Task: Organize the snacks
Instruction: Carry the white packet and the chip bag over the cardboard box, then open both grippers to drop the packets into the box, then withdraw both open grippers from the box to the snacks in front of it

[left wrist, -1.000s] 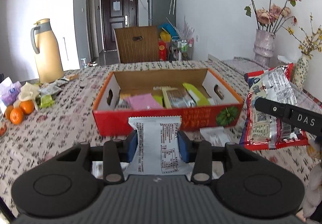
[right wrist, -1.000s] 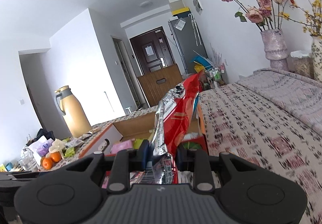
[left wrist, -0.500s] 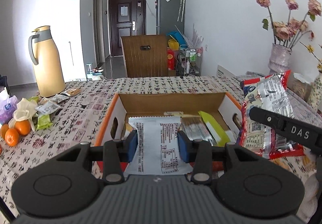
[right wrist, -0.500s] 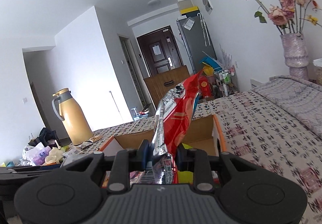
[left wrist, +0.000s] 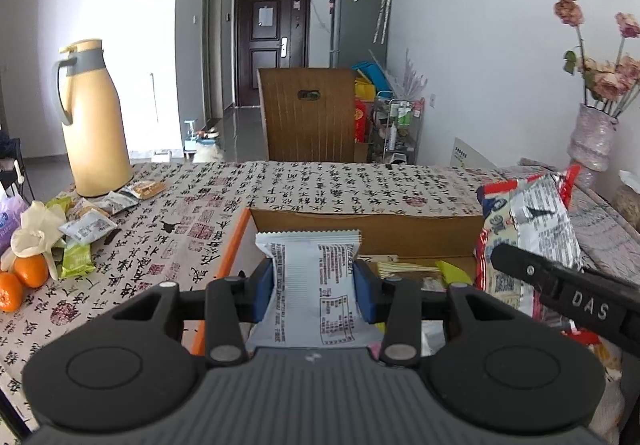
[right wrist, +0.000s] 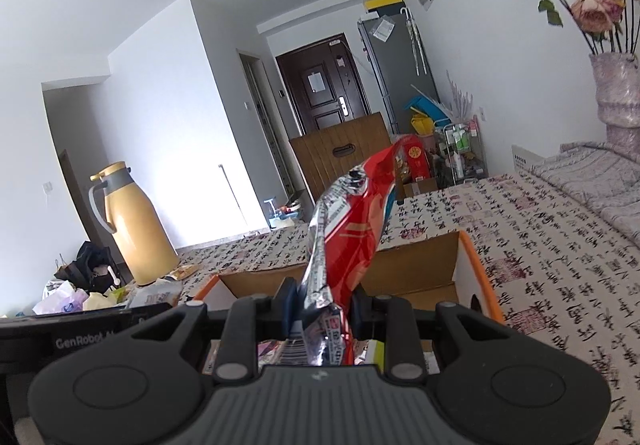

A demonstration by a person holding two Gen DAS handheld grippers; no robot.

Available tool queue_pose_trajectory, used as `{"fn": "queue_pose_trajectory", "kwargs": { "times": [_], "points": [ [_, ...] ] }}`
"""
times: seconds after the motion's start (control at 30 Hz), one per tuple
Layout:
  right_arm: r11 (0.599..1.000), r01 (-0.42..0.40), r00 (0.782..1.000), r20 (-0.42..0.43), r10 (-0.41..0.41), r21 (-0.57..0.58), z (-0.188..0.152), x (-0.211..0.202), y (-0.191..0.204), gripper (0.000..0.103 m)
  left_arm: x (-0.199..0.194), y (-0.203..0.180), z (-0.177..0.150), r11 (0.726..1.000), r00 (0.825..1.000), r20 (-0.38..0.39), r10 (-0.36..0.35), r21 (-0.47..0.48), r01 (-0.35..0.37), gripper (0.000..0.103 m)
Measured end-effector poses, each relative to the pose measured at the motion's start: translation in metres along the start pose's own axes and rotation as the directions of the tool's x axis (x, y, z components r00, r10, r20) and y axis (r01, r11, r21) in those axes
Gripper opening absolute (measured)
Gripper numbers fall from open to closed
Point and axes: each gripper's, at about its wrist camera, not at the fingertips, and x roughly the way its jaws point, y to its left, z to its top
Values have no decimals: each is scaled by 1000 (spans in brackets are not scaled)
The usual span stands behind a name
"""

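Between left hand-held gripper (left wrist: pixel 315 287) pads: white packet (left wrist: pixel 312 285) (clamped upright).

Open top of the cardboard box (left wrist: pixel 360 233): unobstructed from above; its floor already carries several flat packets, and its far wall and orange-edged side walls (right wrist: pixel 476 265) limit level entry. The red snack bag (left wrist: pixel 528 229) stands over the box's right end. Worktop (left wrist: pixel 320 181) beyond the box: bare cloth up to the wooden chair back (left wrist: pixel 308 113). Left side: thermos jug (left wrist: pixel 94 117), loose snack packets (left wrist: pixel 86 225) and oranges (left wrist: pixel 28 271) crowd the edge. Right side: flower vase (right wrist: pixel 618 93).
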Motion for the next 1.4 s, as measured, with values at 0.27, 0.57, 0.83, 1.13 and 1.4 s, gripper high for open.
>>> {"fn": "queue_pose_trajectory", "kwargs": {
  "times": [0.27, 0.57, 0.83, 1.13, 1.4],
  "points": [
    [999, 21, 998, -56, -23, -40, -17, 26, -2, 25, 35, 8, -15, 1000, 1000, -15, 6, -11, -6, 43],
    [997, 65, 992, -102, -69, -49, -23, 33, -6, 31, 38, 13, -22, 1000, 1000, -17, -12, -19, 12, 65],
    [990, 132, 990, -49, -134, -48, -20, 26, -11, 103, 32, 19, -20, 998, 999, 23, 43, -56, -42, 103],
    [988, 146, 987, -56, -148, -42, -20, 27, -13, 103, 32, 18, -19, 998, 999, 18, 50, -50, -49, 103],
    [984, 167, 985, -30, -169, -57, -13, 19, -10, 103, 26, 14, -15, 997, 998, 24, 57, -48, -56, 103]
  ]
}}
